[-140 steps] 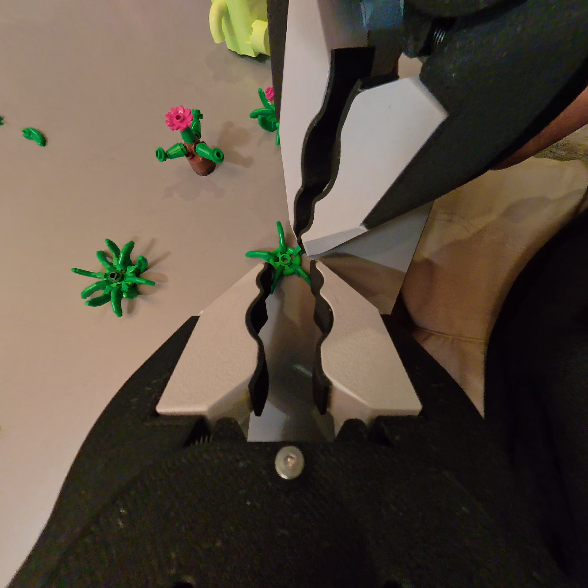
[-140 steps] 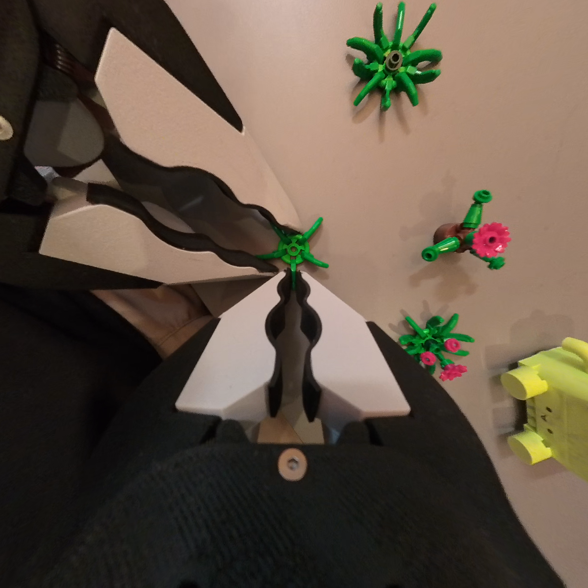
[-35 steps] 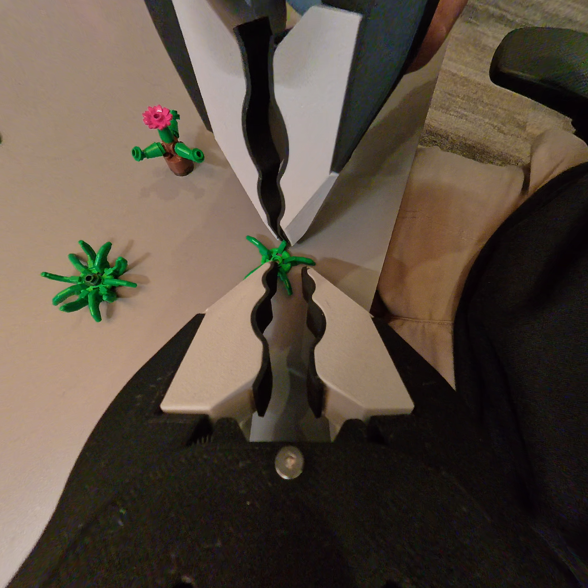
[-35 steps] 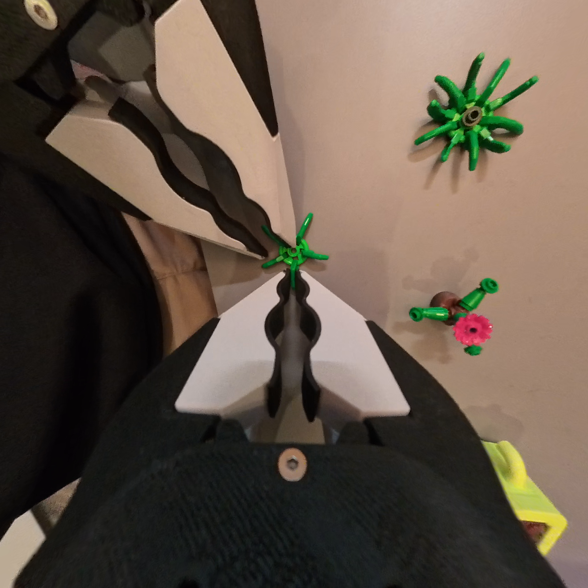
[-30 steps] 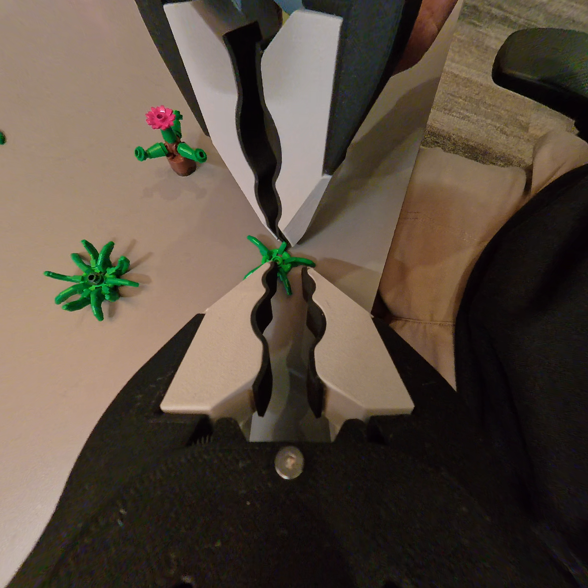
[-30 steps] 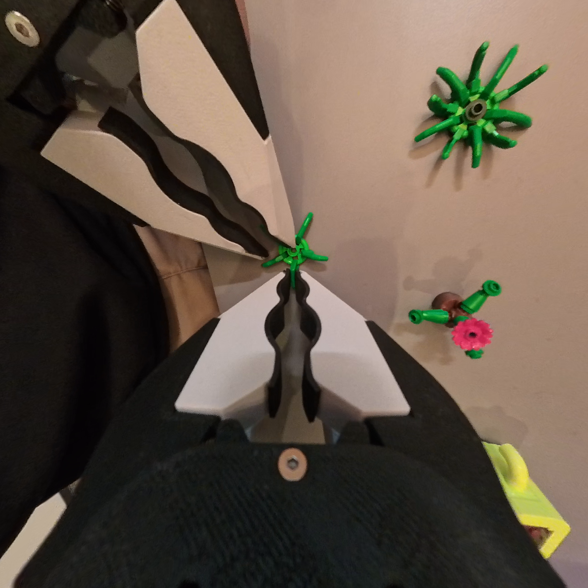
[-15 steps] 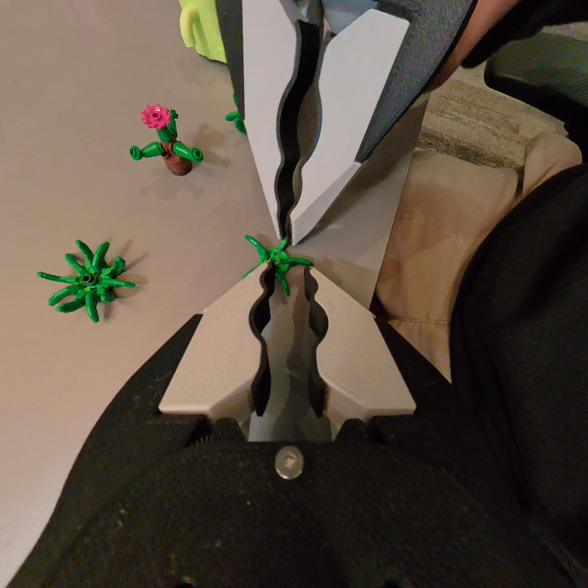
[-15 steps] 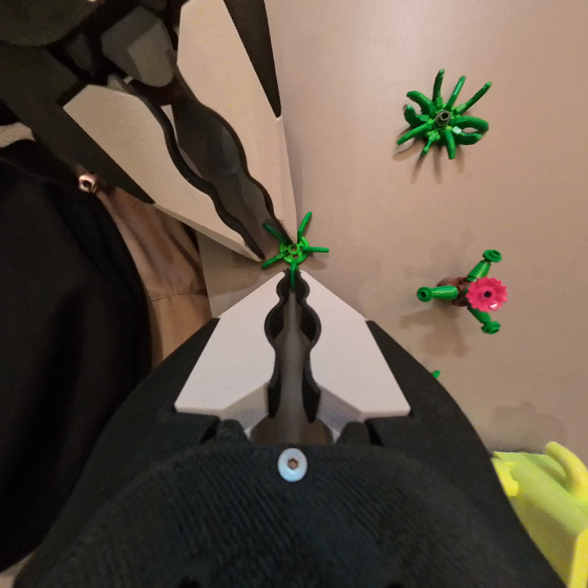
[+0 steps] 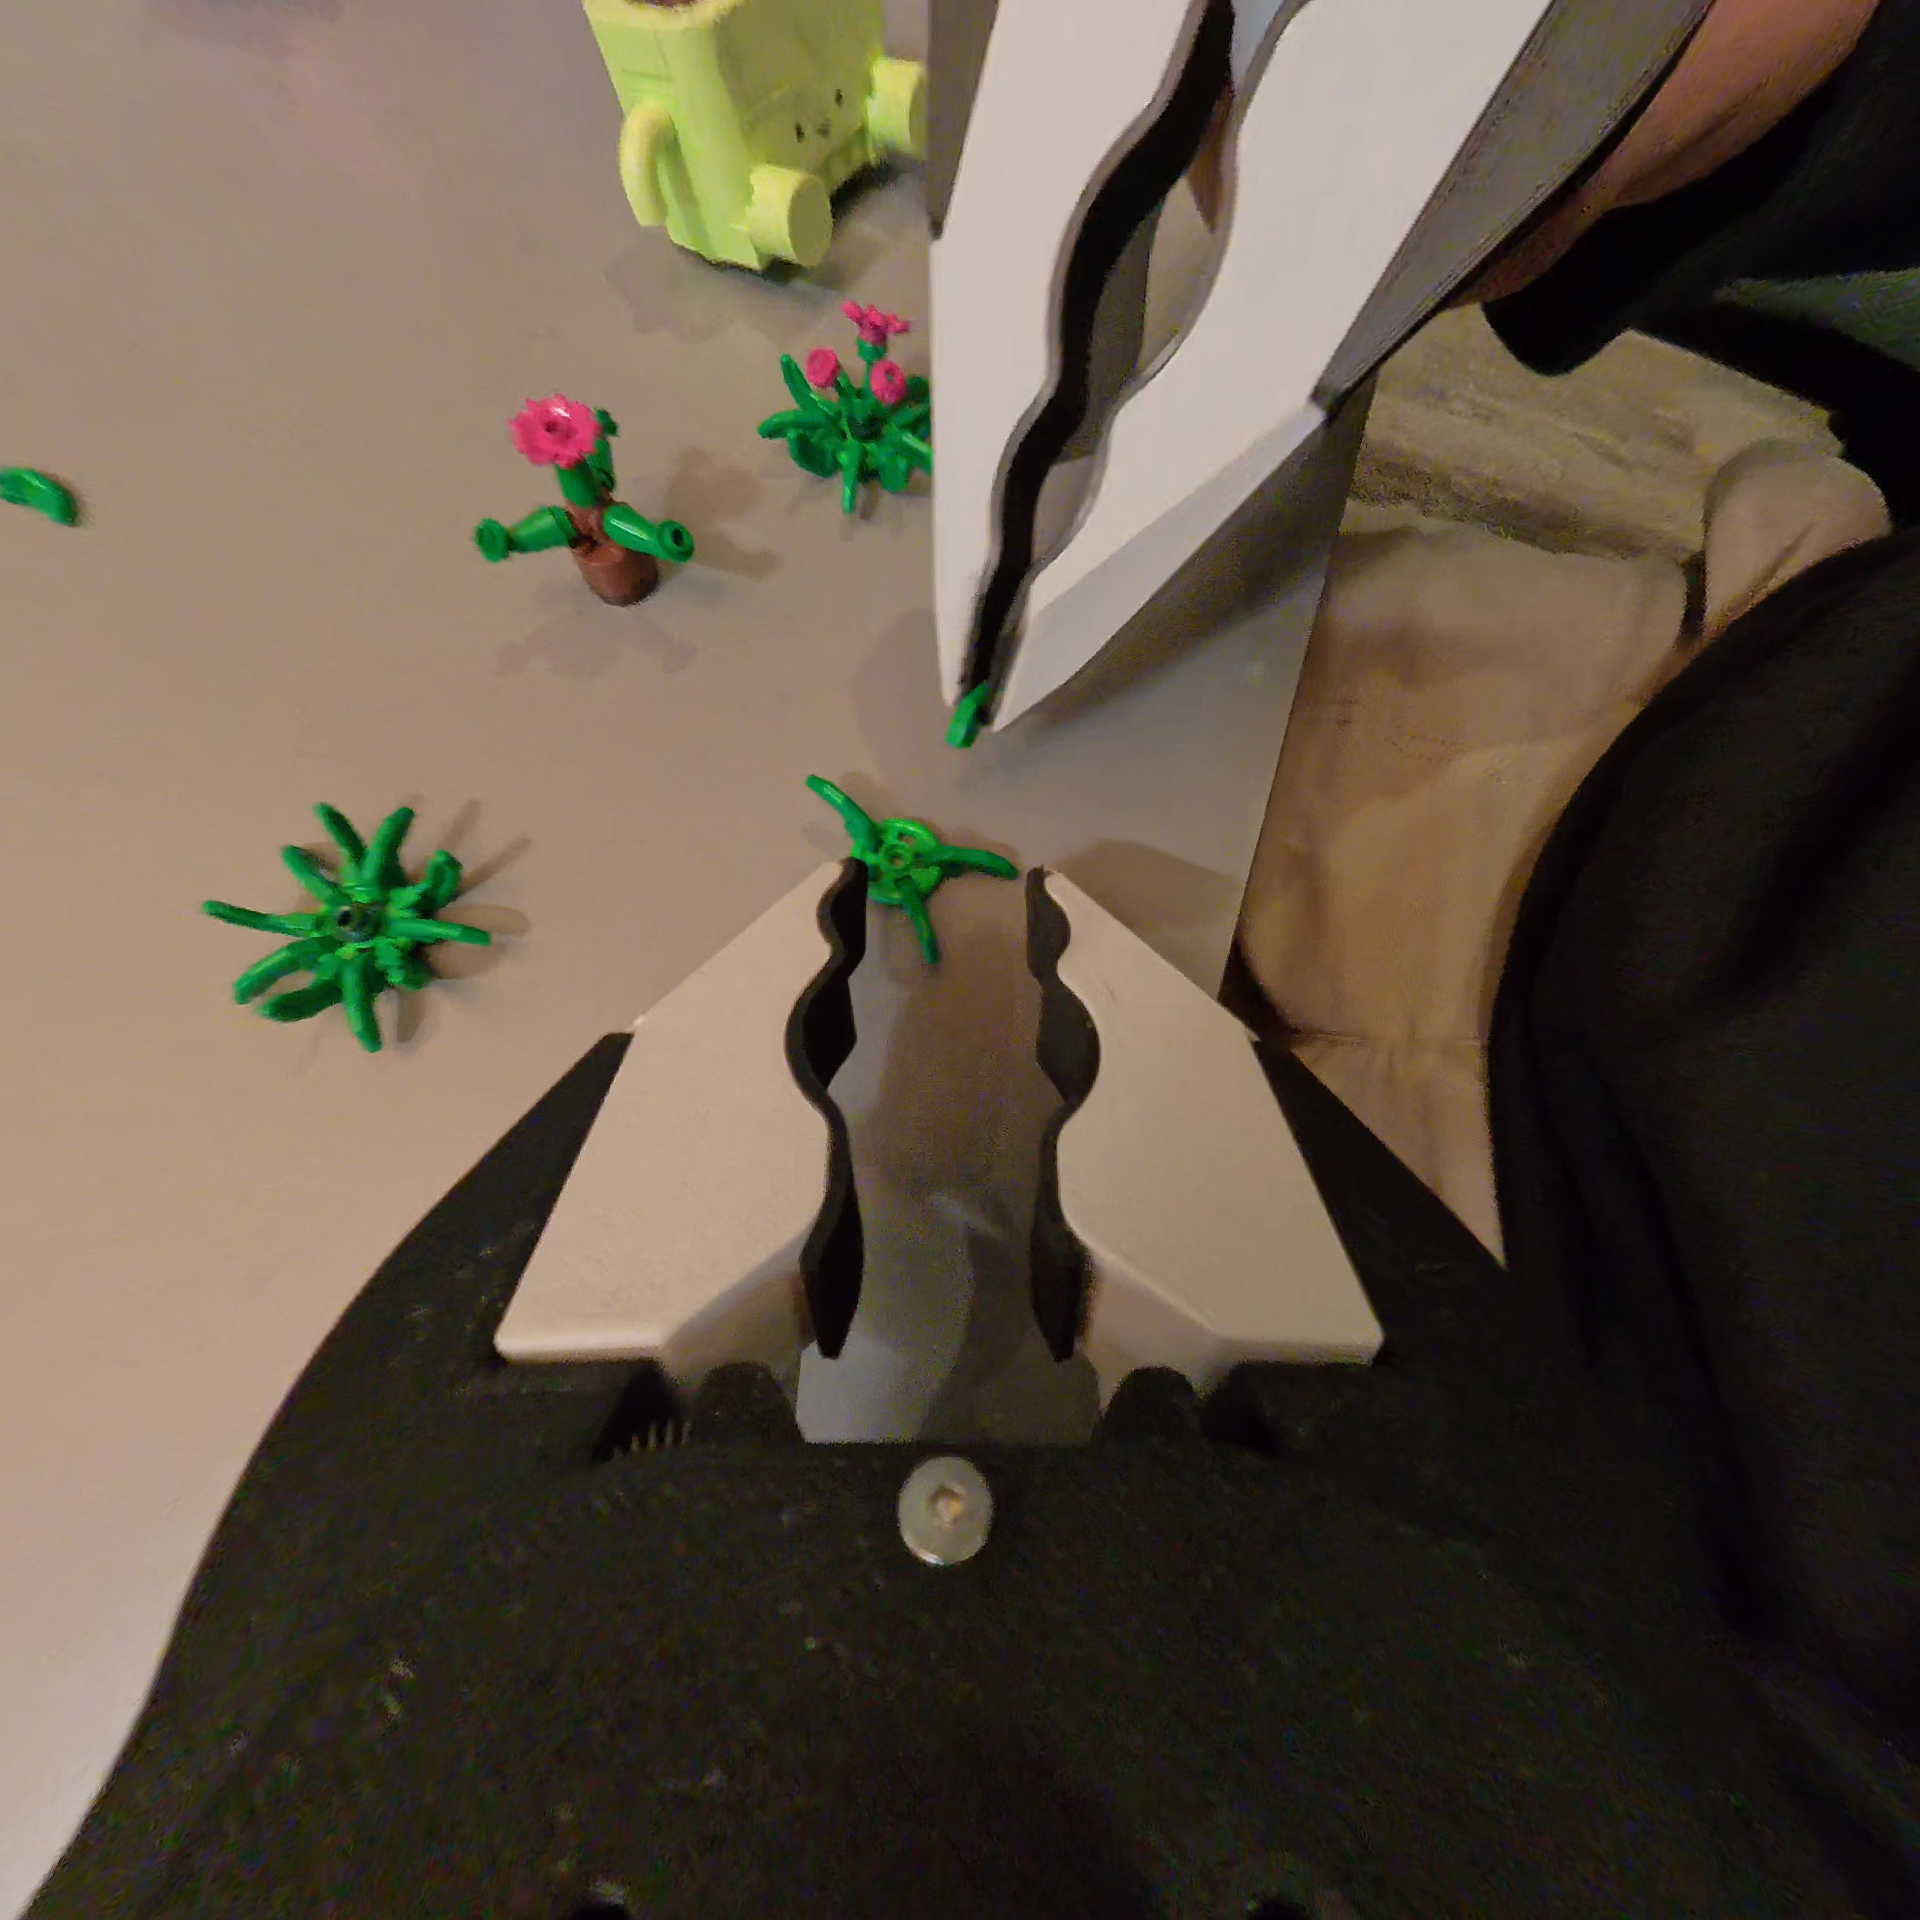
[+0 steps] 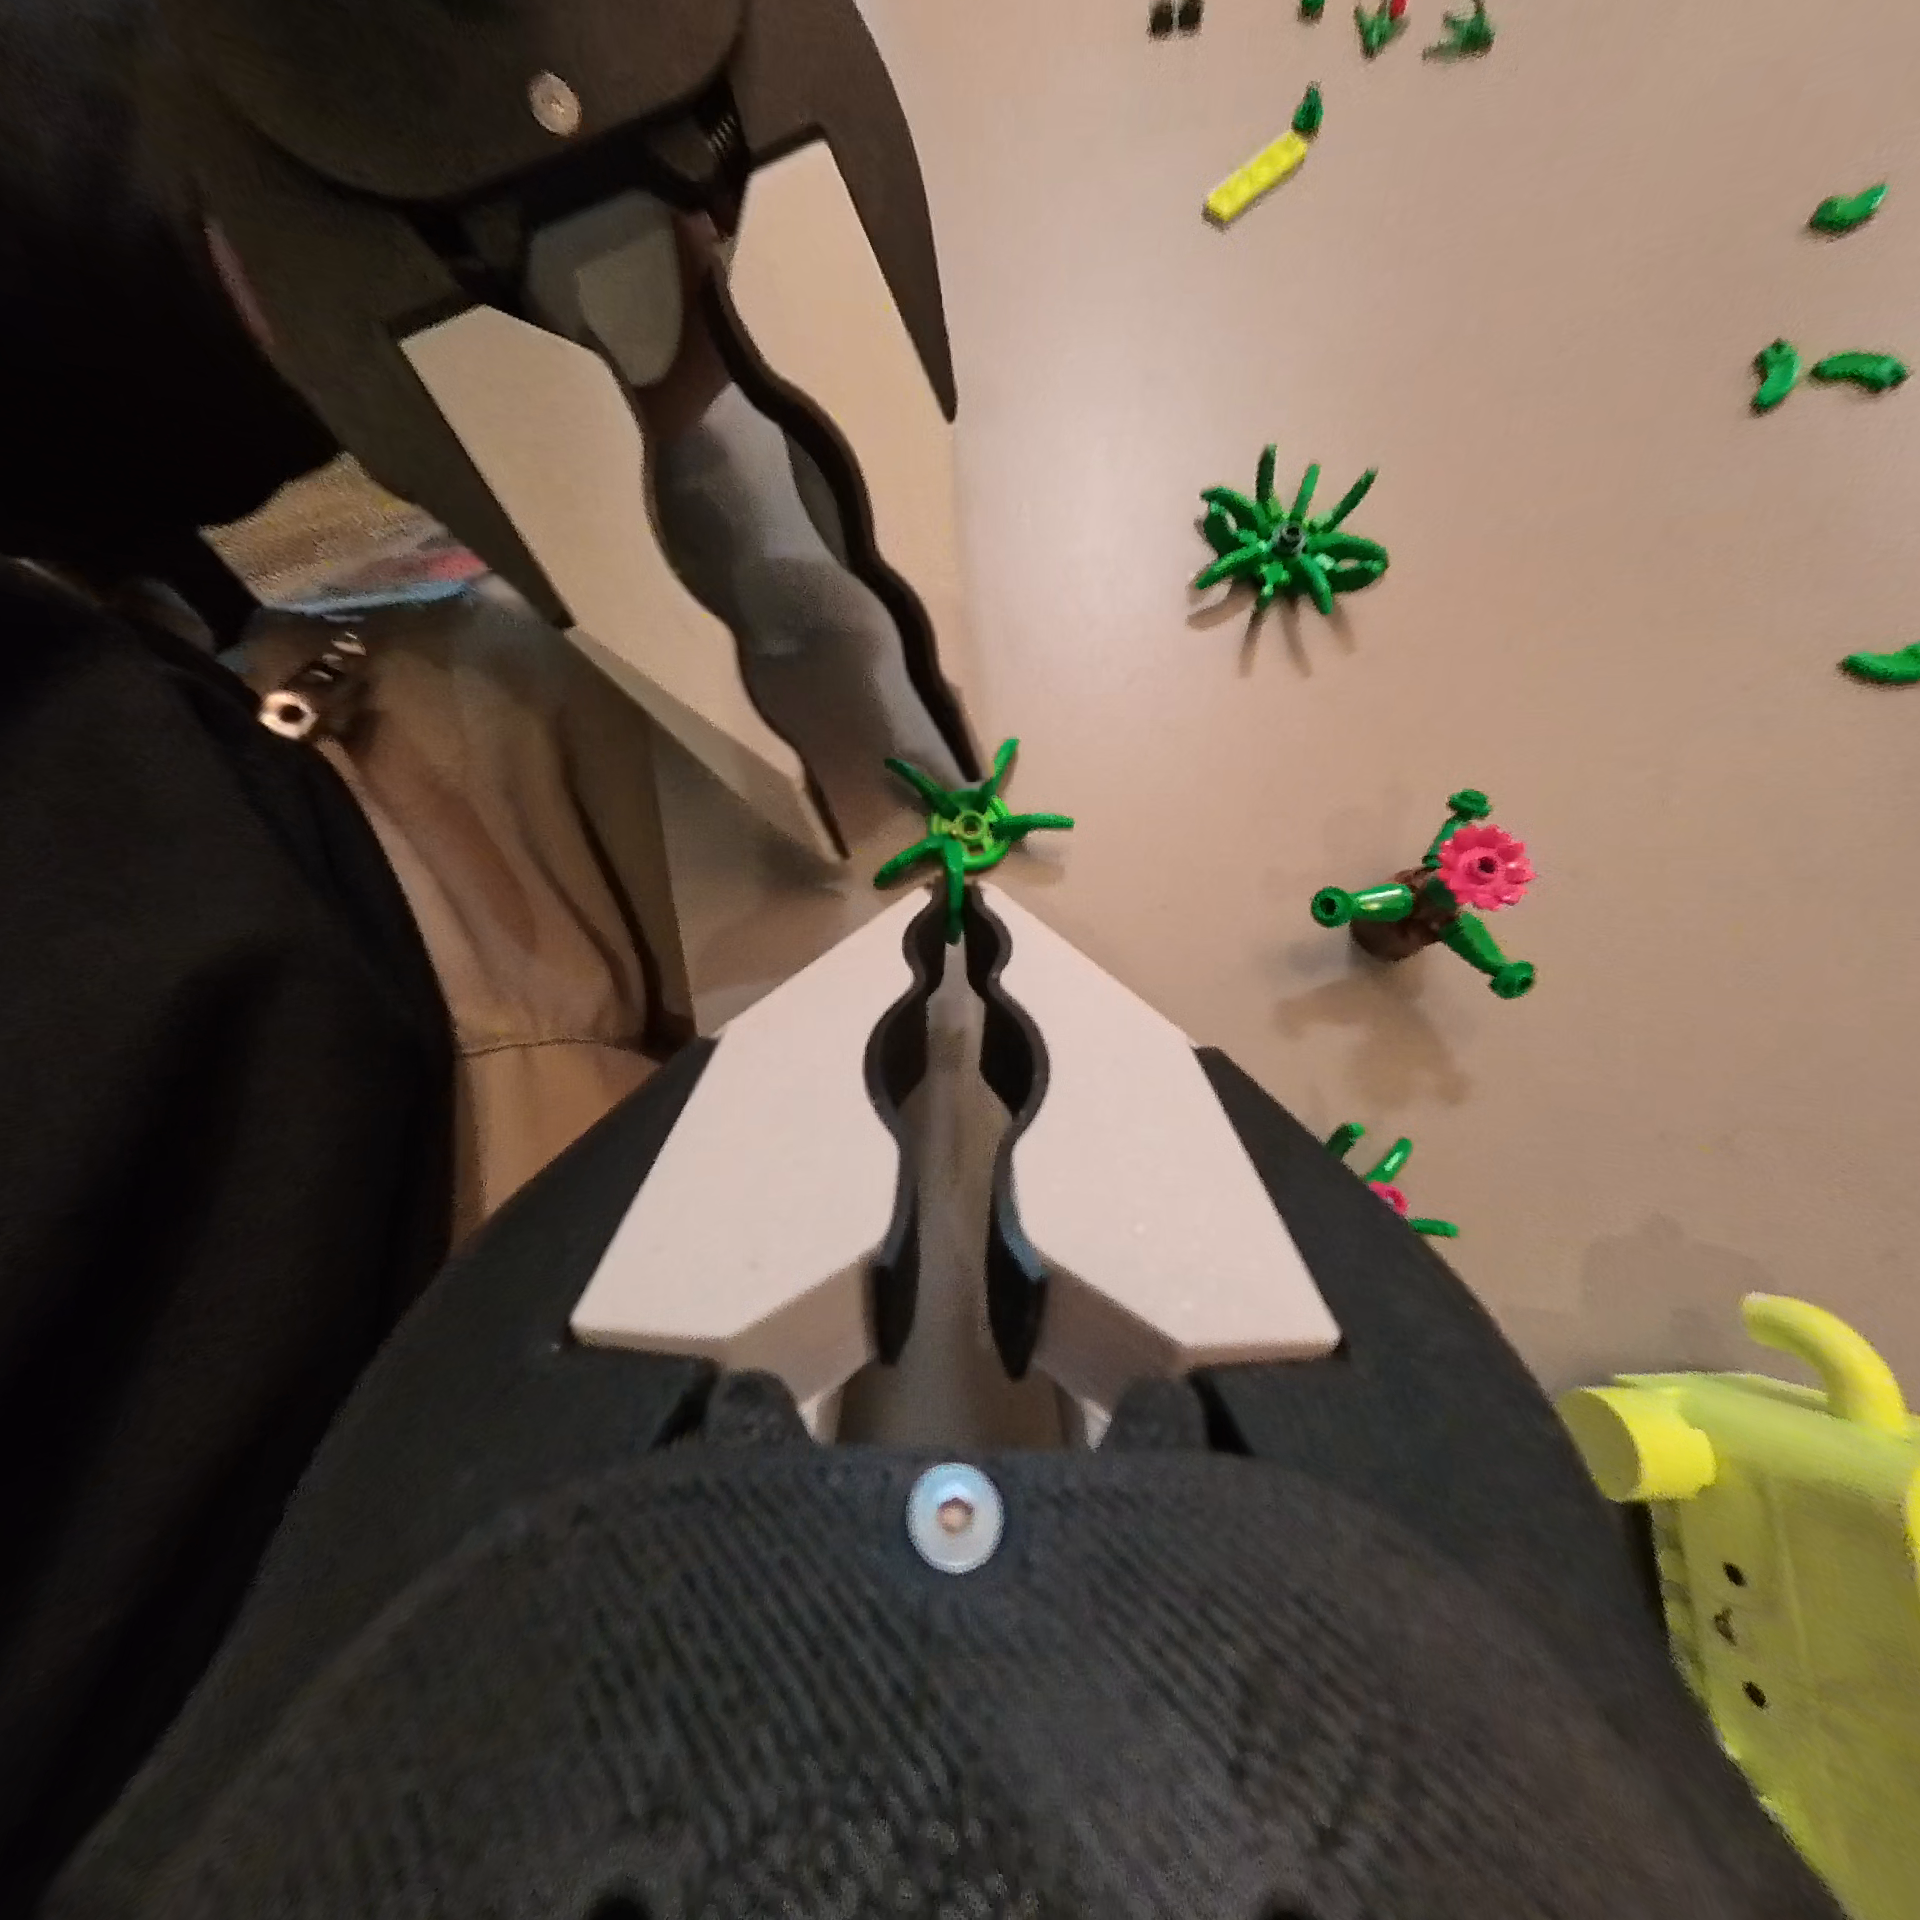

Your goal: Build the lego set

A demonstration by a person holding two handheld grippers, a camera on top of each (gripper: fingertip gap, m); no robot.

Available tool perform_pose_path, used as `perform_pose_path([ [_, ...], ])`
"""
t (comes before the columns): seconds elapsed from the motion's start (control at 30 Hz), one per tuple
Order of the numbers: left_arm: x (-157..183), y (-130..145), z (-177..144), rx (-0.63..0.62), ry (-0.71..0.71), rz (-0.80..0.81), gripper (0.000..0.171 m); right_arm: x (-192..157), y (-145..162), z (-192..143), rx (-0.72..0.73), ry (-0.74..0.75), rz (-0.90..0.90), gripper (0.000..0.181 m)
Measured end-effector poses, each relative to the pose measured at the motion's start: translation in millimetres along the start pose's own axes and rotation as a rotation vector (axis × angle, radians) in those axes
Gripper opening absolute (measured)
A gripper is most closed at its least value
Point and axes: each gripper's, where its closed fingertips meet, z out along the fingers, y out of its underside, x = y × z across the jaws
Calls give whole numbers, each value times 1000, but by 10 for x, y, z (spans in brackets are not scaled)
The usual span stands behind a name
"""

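Right fingers (image 10: 1091,1143) pressed nearly together, pinching a small green bit (image 9: 966,717) at the very tip, and that thin hold is my main worry. Only a sliver is clamped, so any twist or a bump against the other tool could flick it out, and it'd land among the loose leaves (image 10: 1849,369) or go off the bench (image 9: 208,1195) edge onto the person's lap, which is right beside it.

2nd risk: green whorl (image 9: 899,852) isn't clamped by anything I can see. Left fingers (image 9: 727,1091) are spread w/ a clear gap and the whorl sits at the tip of one of them, touching or just in front. Can't tell if it rests on the bench or hangs on that tip. If I push the bit into it now, my guess is it skids or spins instead of seating.

3rd: from the right wrist view the bit and whorl line up and look joined, but the left wrist view shows them apart, so depth is easy to misjudge.

Whorl is near the bench's edge, well apart from the full leafy plant (image 9: 353,925), the flower stem on brown base (image 9: 587,509) and the yellow-green block figure (image 9: 748,114).
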Motion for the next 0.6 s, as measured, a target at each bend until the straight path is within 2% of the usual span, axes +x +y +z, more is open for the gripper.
perform_pose_path([
  [0.07,-3,-75,-56,56,9,-3,26,-52,-79,-70,52,-27,-13,1],
  [0.17,96,-251,-141,174,96,-44,20,-143,-178,-144,115,-65,-42,0],
  [0.27,179,-393,-235,270,174,-76,14,-196,-201,-156,123,-75,-74,0],
  [0.43,212,-437,-286,311,221,-99,2,-238,-244,-163,126,-63,-127,1],
  [0.6,199,-471,-346,345,246,-125,1,-237,-301,-174,158,-43,-136,1],
])
